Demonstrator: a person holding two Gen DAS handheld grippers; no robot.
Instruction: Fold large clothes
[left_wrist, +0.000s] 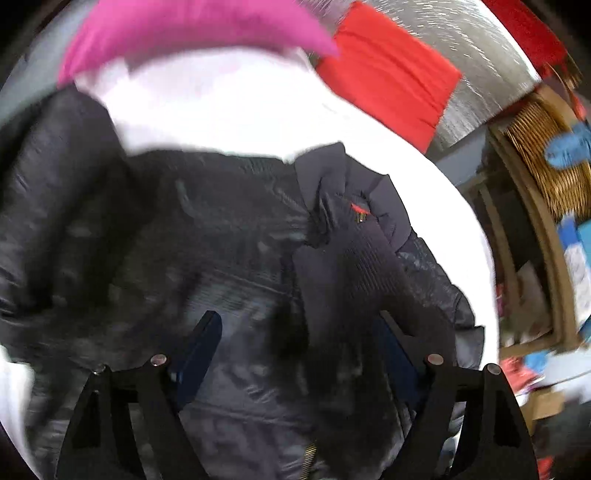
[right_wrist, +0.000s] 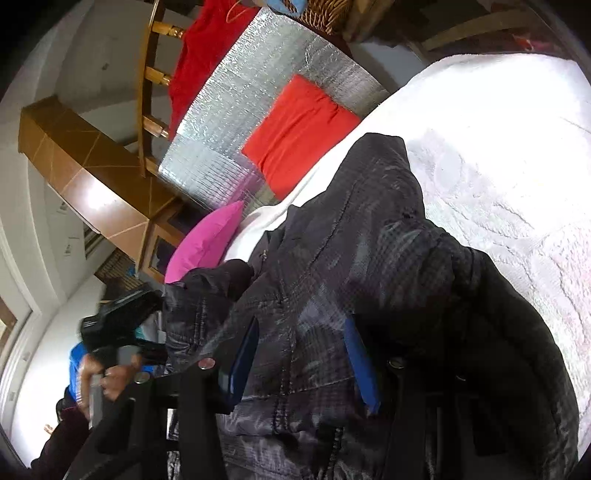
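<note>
A dark quilted jacket (right_wrist: 369, 266) is lying bunched on a white bedspread (right_wrist: 498, 155), its ribbed cuff (left_wrist: 354, 251) folded over the top. The right gripper (right_wrist: 301, 354) is hanging over the jacket with its blue-padded fingers (right_wrist: 360, 365) spread apart, jacket fabric lying between them. The left gripper (left_wrist: 299, 339) is likewise standing apart just over the cloth, in a blurred view. A pink pillow (right_wrist: 207, 240) is resting beside the jacket, with a folded red cloth (right_wrist: 295, 133) on a silver mat (right_wrist: 240, 92) beyond.
</note>
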